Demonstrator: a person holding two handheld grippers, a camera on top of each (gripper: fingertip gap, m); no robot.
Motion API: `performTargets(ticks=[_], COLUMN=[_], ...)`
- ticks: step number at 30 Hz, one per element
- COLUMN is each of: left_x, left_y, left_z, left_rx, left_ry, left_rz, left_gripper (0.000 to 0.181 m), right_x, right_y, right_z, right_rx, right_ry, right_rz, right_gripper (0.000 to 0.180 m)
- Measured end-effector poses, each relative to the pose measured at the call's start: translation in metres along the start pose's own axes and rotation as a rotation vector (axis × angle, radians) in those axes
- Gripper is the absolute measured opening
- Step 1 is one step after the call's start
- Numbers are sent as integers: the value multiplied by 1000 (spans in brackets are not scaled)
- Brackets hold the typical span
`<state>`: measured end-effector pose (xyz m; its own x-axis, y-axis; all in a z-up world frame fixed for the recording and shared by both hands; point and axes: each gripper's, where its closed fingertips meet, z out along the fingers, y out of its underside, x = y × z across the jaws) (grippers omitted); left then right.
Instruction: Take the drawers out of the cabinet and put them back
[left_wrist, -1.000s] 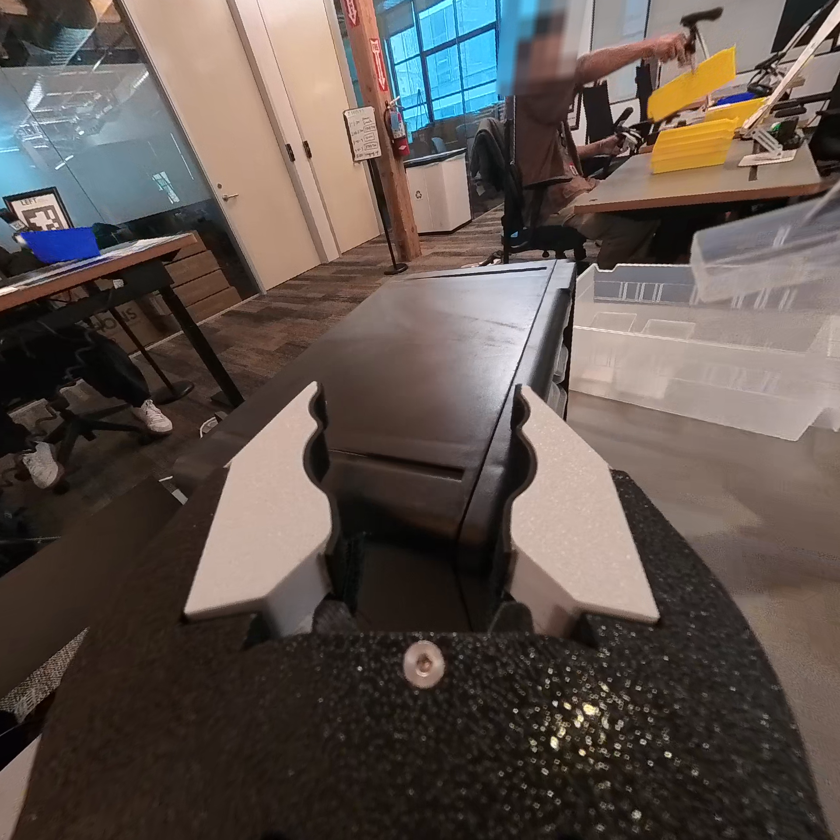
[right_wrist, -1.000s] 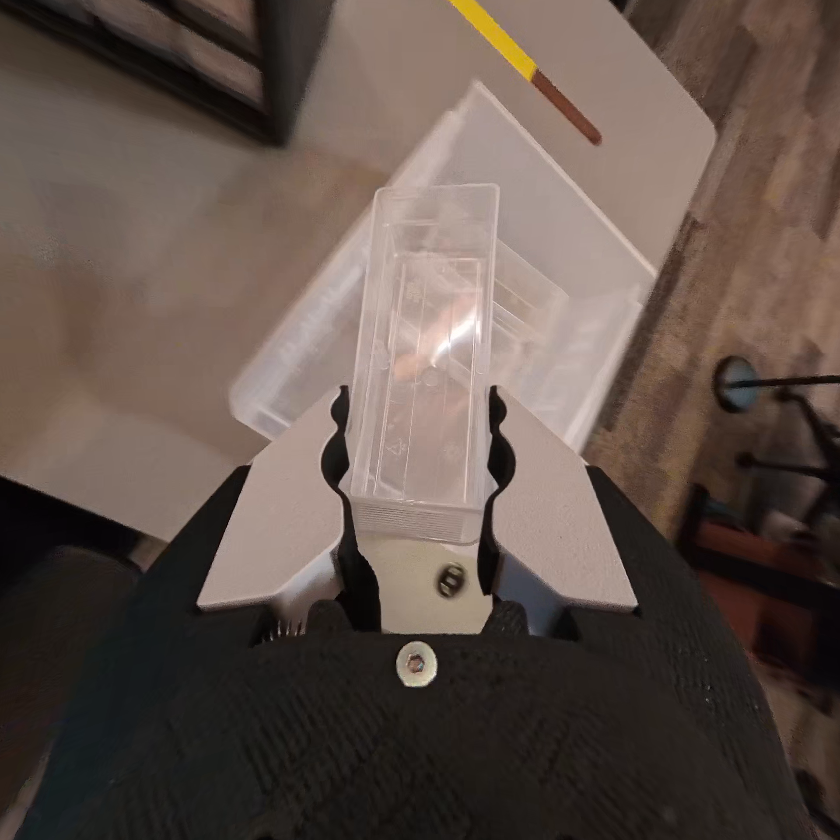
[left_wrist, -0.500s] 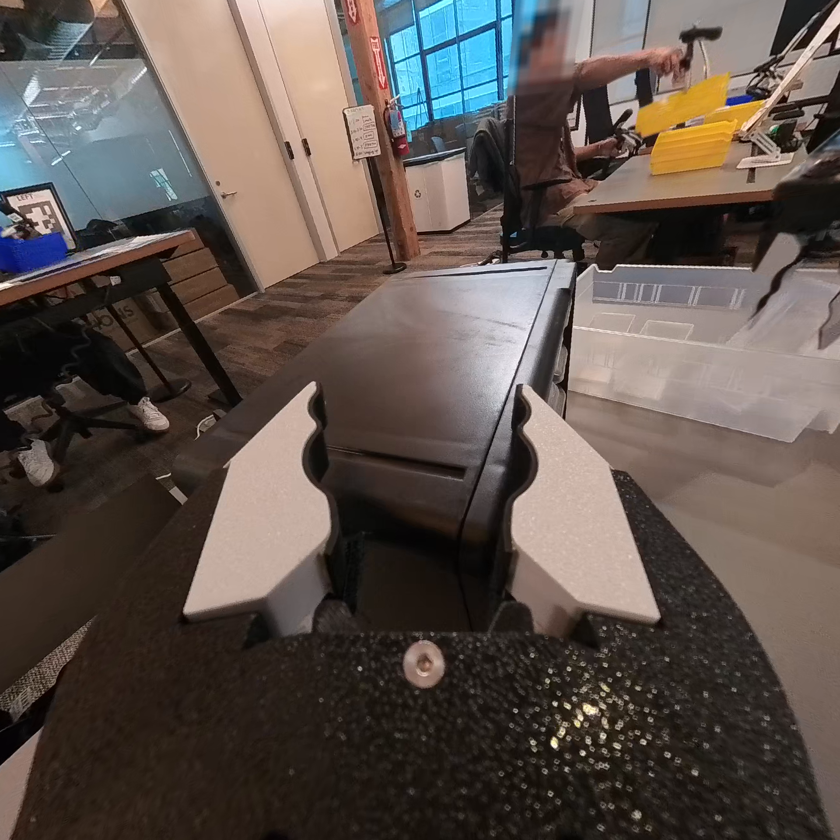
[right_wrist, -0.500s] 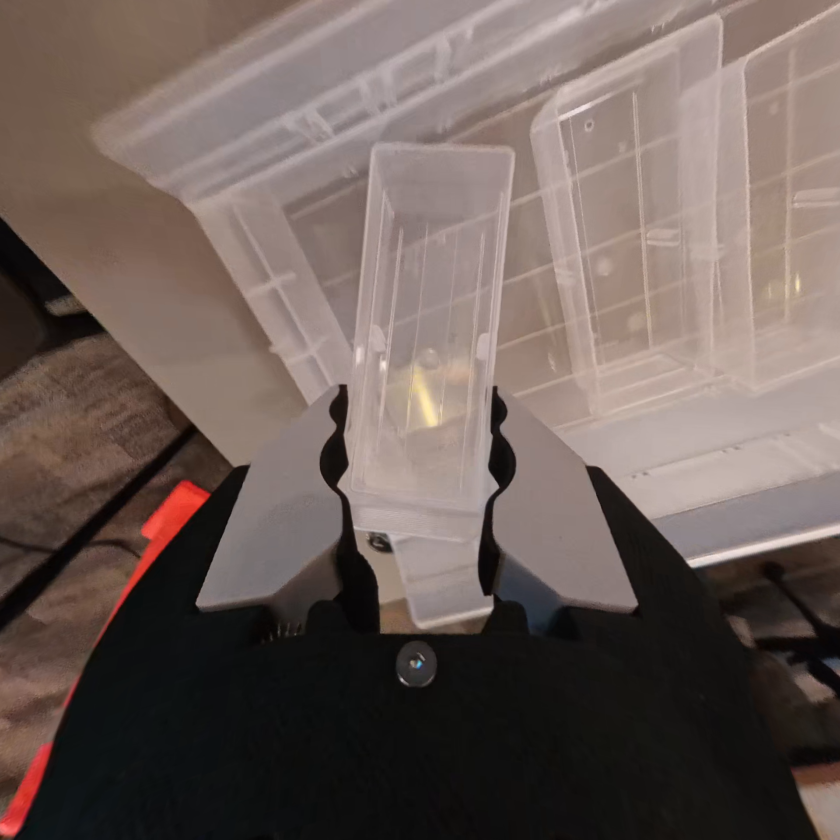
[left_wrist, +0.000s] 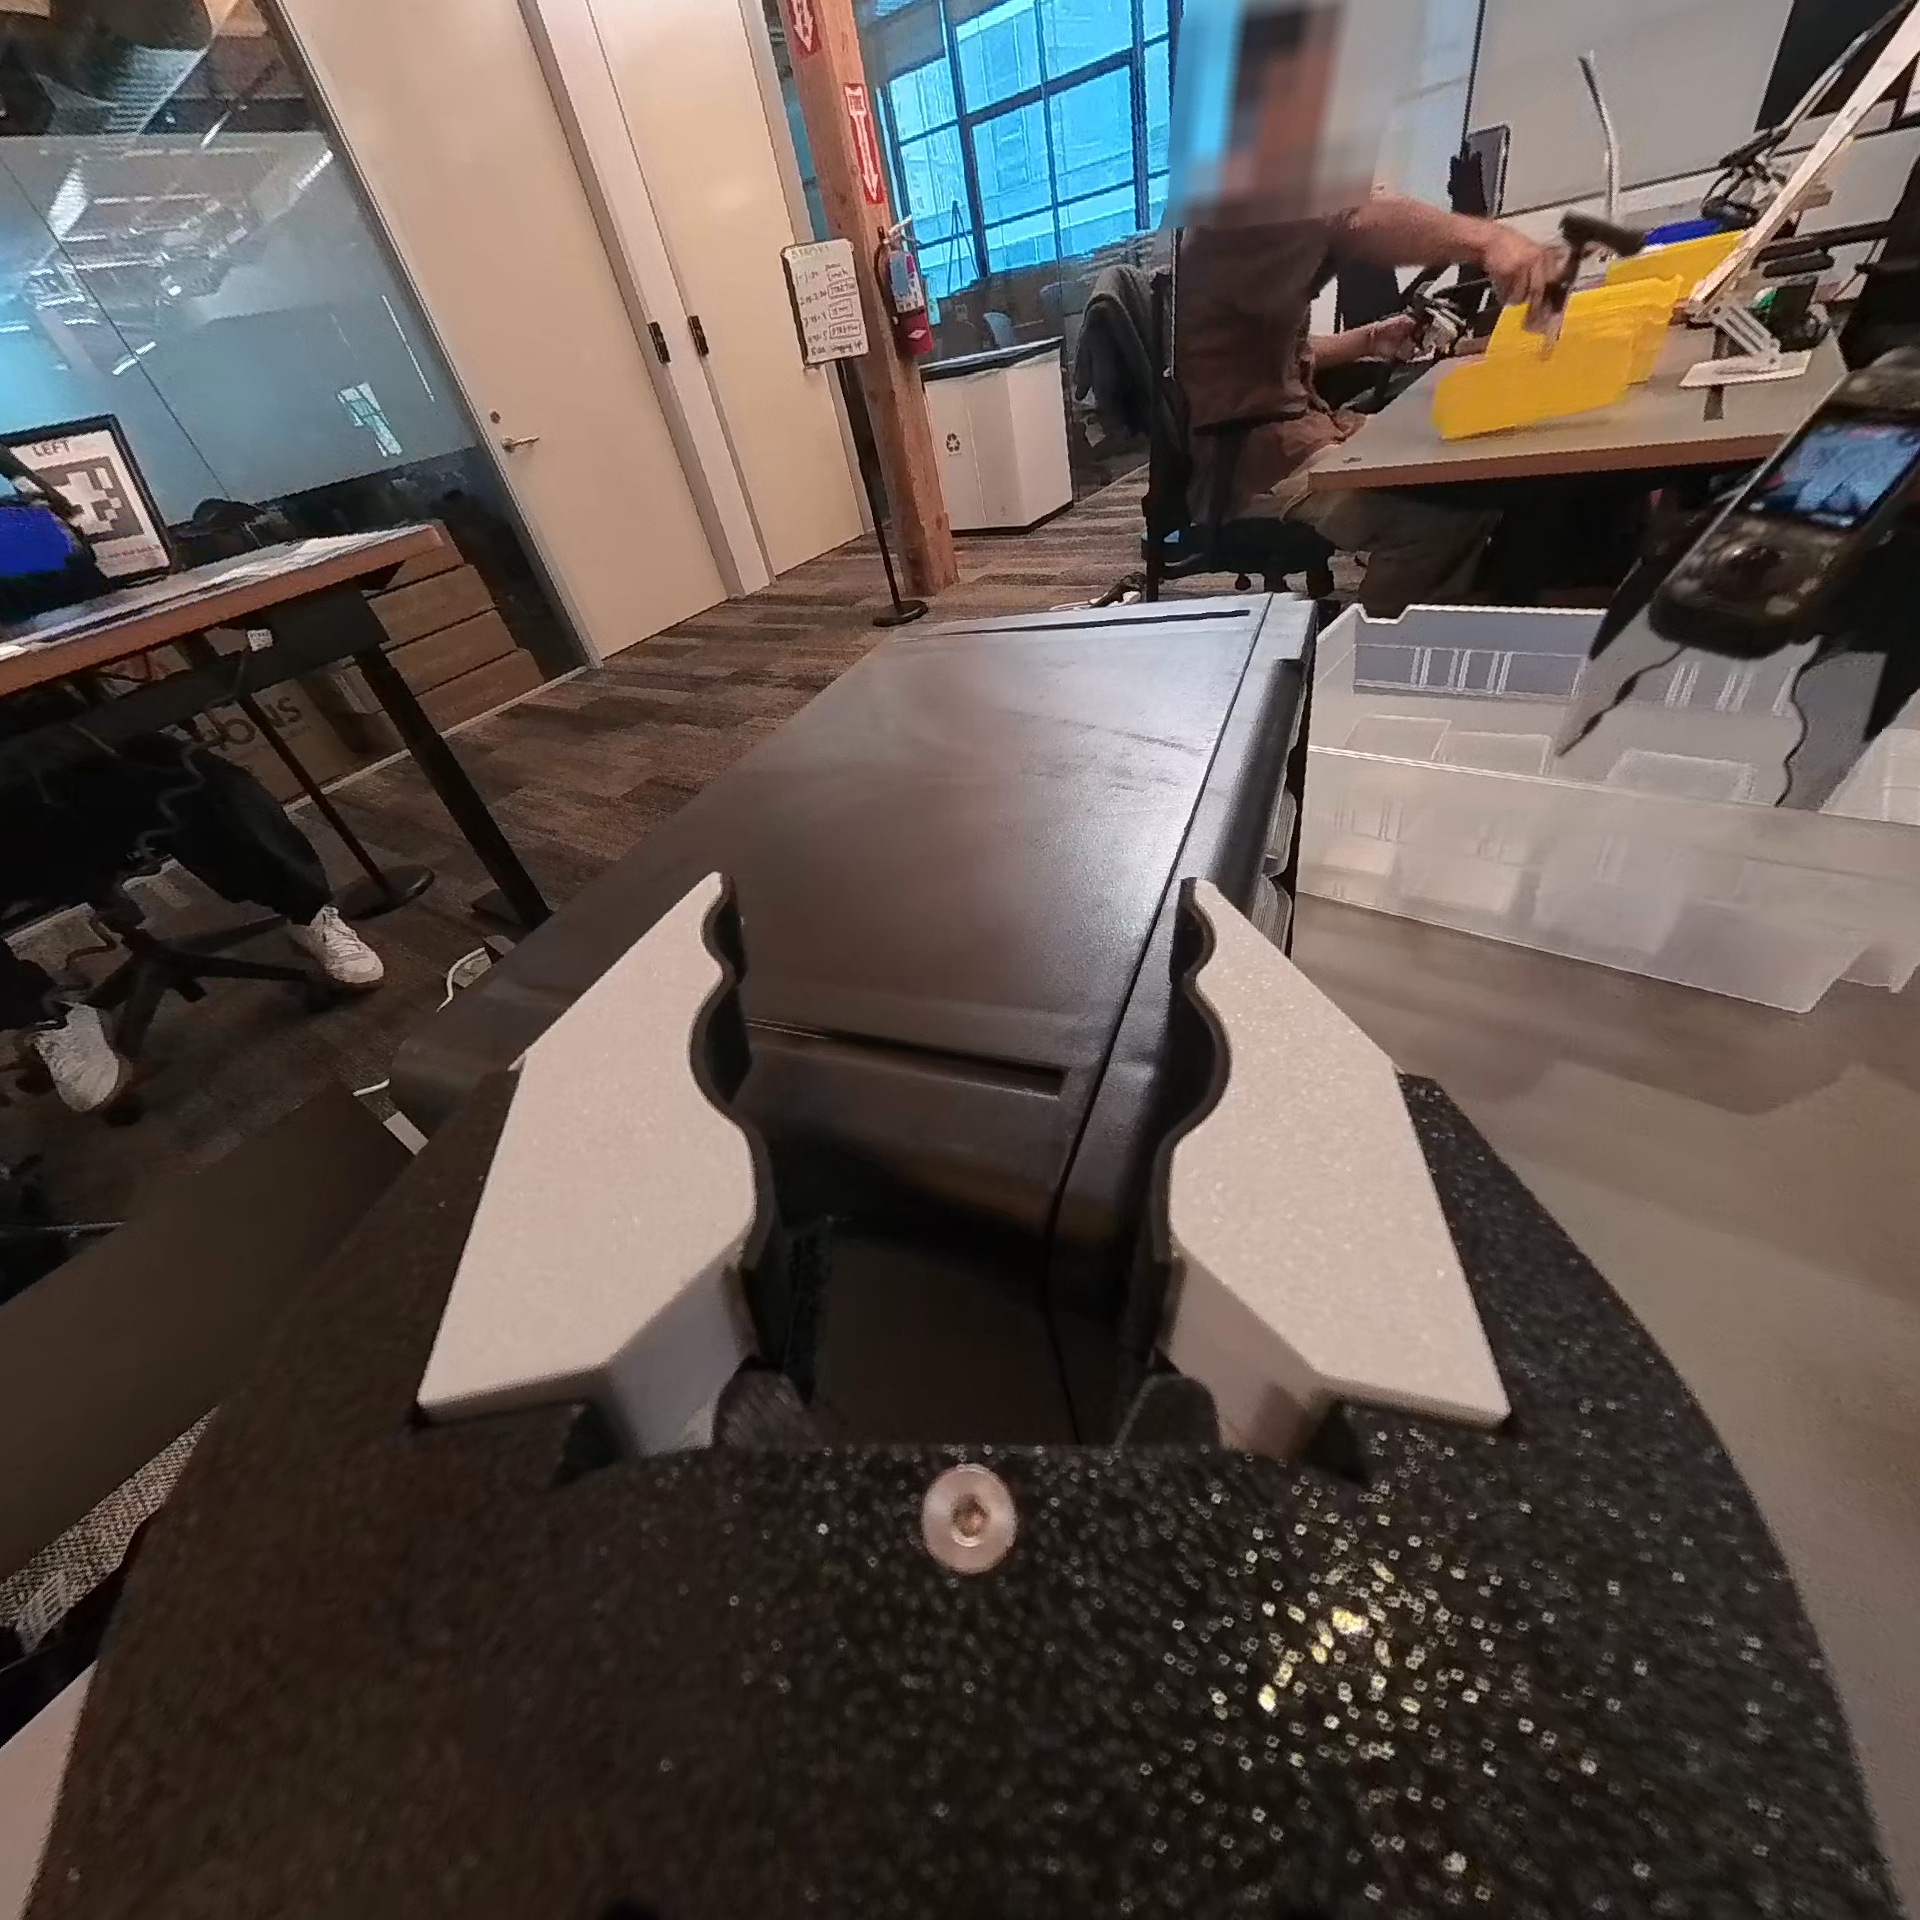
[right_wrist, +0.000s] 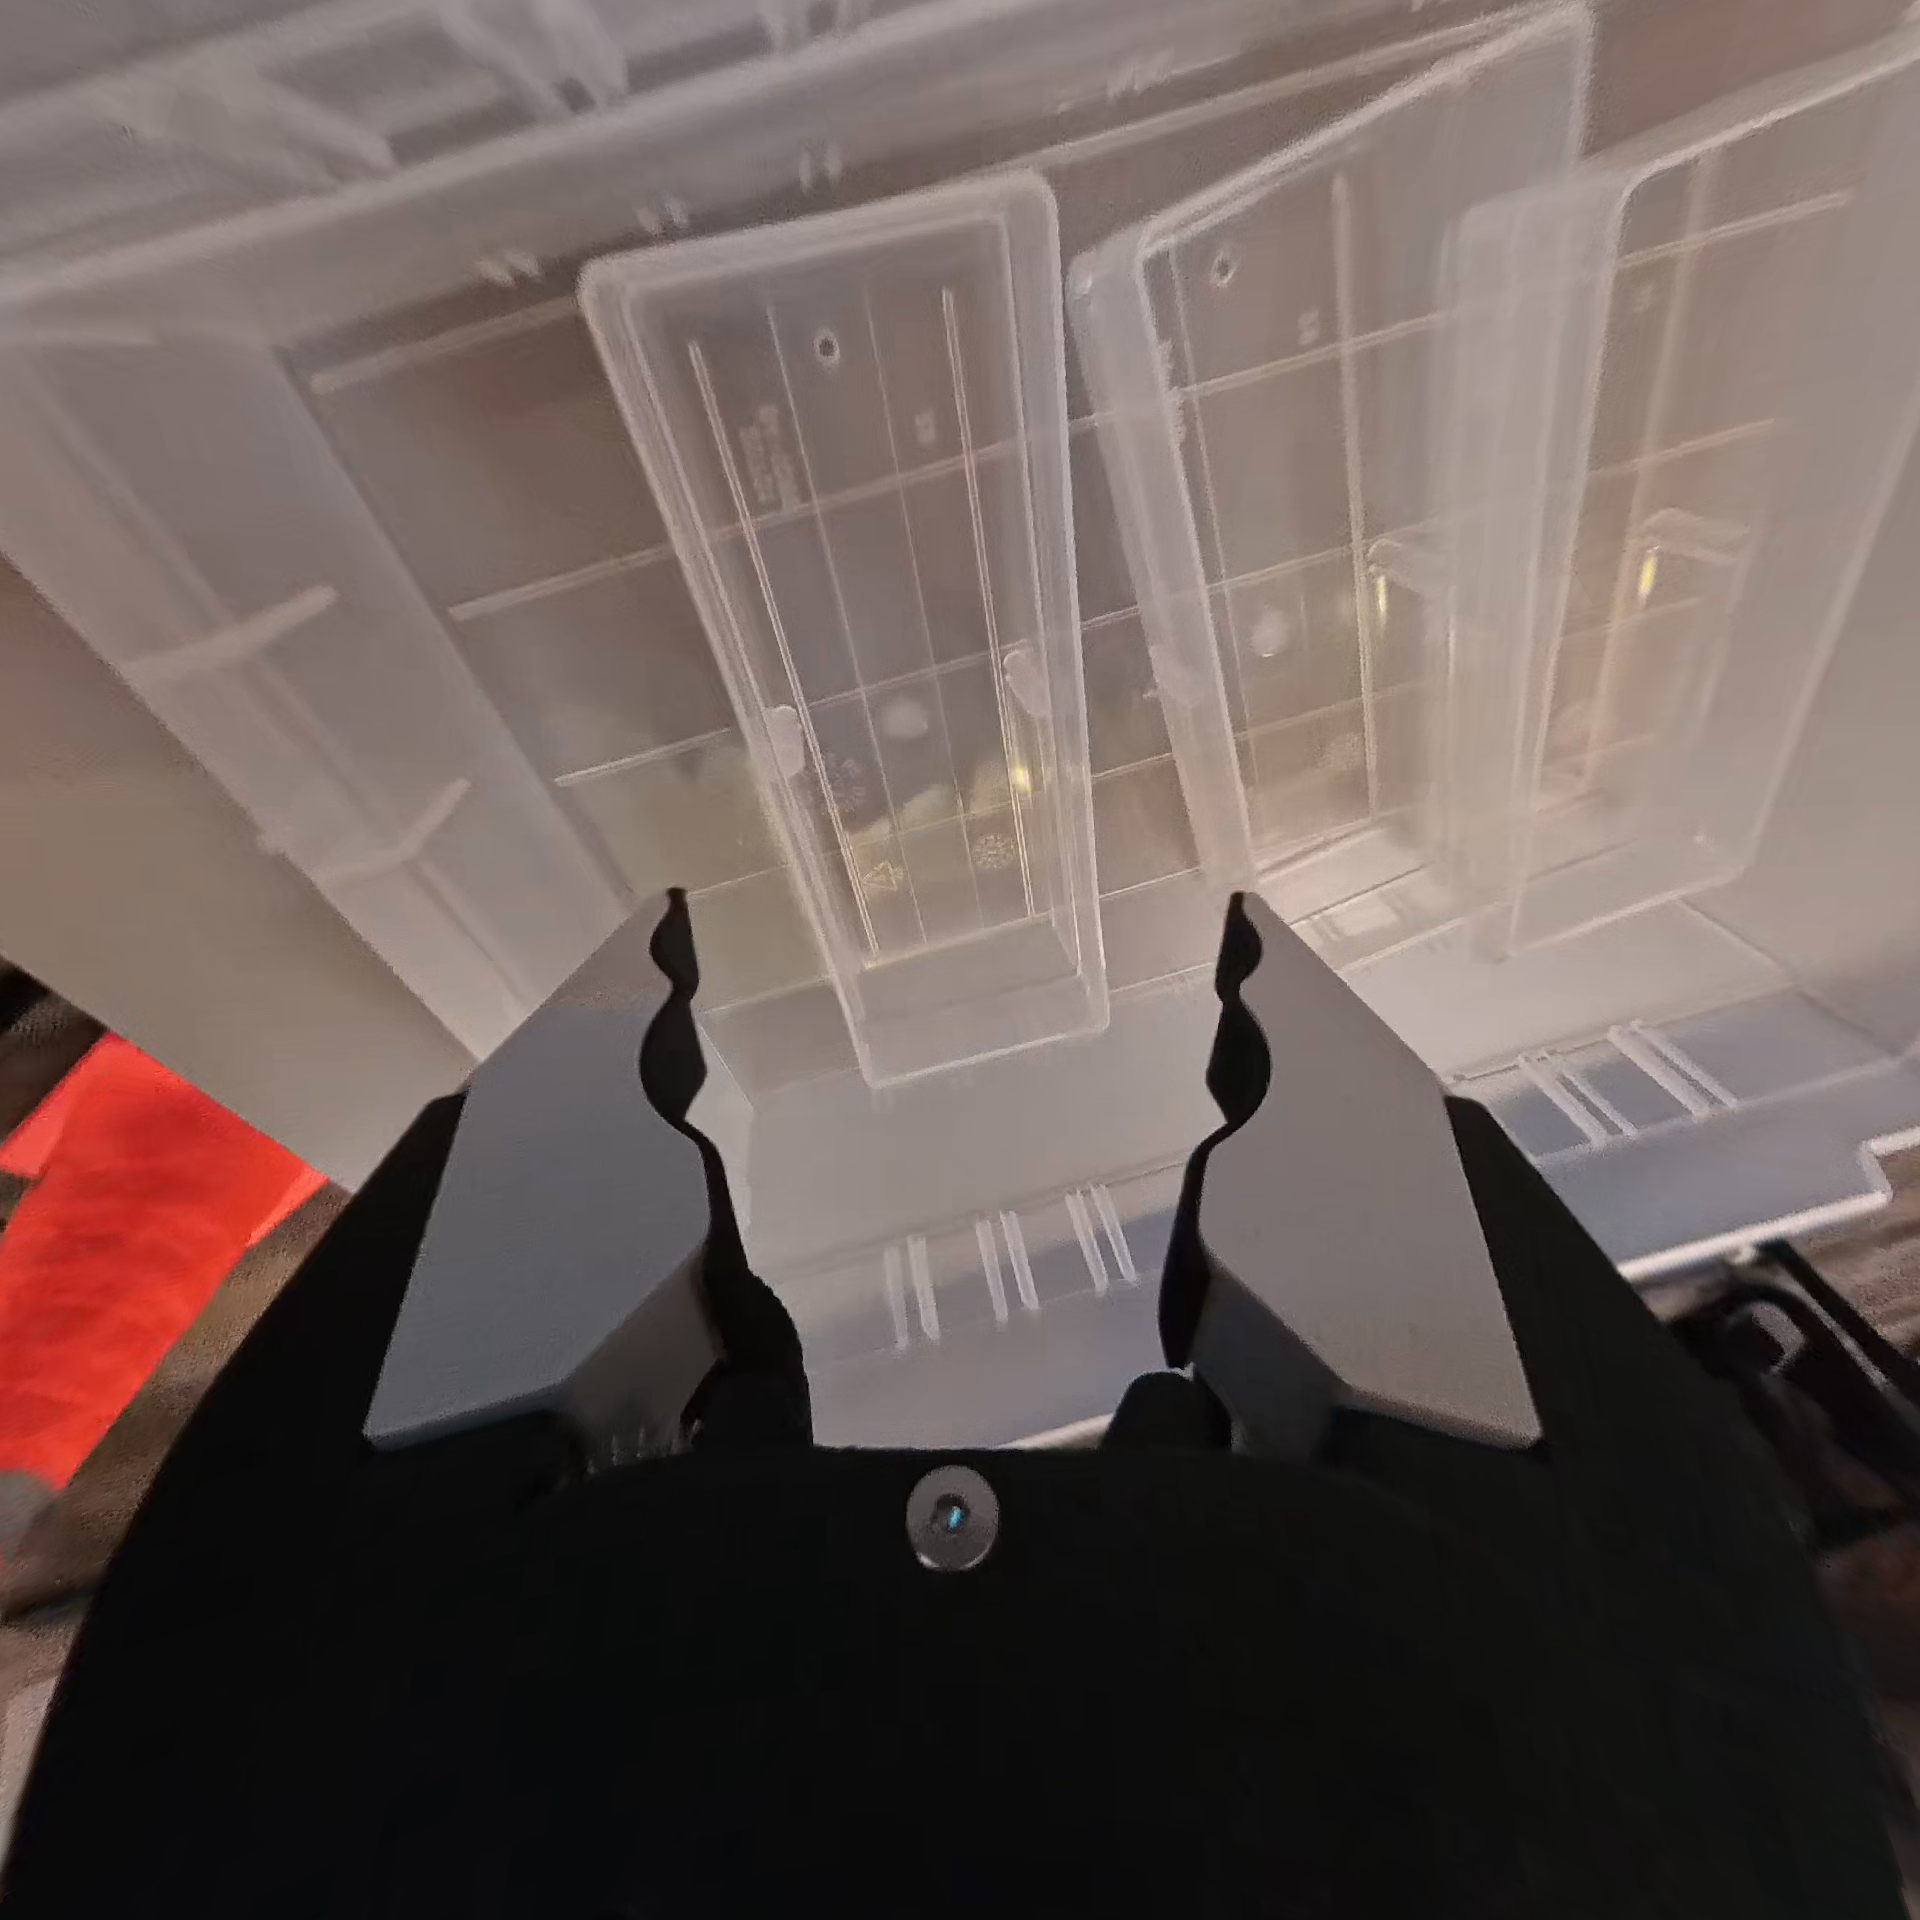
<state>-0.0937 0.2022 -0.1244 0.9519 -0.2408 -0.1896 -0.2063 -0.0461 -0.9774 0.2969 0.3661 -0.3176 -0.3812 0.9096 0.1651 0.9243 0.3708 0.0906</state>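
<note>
The black cabinet (left_wrist: 987, 790) lies along the grey table. My left gripper (left_wrist: 956, 935) holds still at its near end, jaws closed on the front strip of its top. My right gripper (right_wrist: 956, 914) is open and empty just above the clear plastic bin (right_wrist: 1039, 1236). A clear drawer (right_wrist: 883, 623) lies in the bin, just beyond its fingertips. Two more clear drawers (right_wrist: 1299, 520) (right_wrist: 1662, 520) lie beside it on the right. In the left wrist view the right gripper (left_wrist: 1714, 717) hangs over the bin (left_wrist: 1558, 873), right of the cabinet.
The grey tabletop (left_wrist: 1558, 1195) stretches to the right of the cabinet. A person sits at a far desk with yellow bins (left_wrist: 1538, 374). Another desk (left_wrist: 208, 603) stands at left. Something red (right_wrist: 135, 1195) lies on the floor below the bin.
My right gripper carried the clear drawer over the bin, came down, opened and let it go; the drawer now lies in the bin. The left gripper has not moved.
</note>
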Motion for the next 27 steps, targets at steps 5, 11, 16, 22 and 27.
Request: performTargets(ticks=[5,11,16,22,27], left_x=[0,0,0,0,0], left_y=[0,0,0,0,0], left_z=[0,0,0,0,0], left_rx=[1,1,1,0,0], left_ry=[0,0,0,1,1], left_rz=[0,-1,-1,-1,-1], left_gripper=[81,81,81,81,81], right_x=[-31,-38,-21,-4,10], right_y=[-18,-20,-20,-19,-17], right_z=[-10,6,10,14,16], right_rx=[93,8,-8,-28,-38], right_ry=[-27,17,42,77,134], right_rz=[-66,-211,-222,-219,-178], right_gripper=[51,3,0,0,3])
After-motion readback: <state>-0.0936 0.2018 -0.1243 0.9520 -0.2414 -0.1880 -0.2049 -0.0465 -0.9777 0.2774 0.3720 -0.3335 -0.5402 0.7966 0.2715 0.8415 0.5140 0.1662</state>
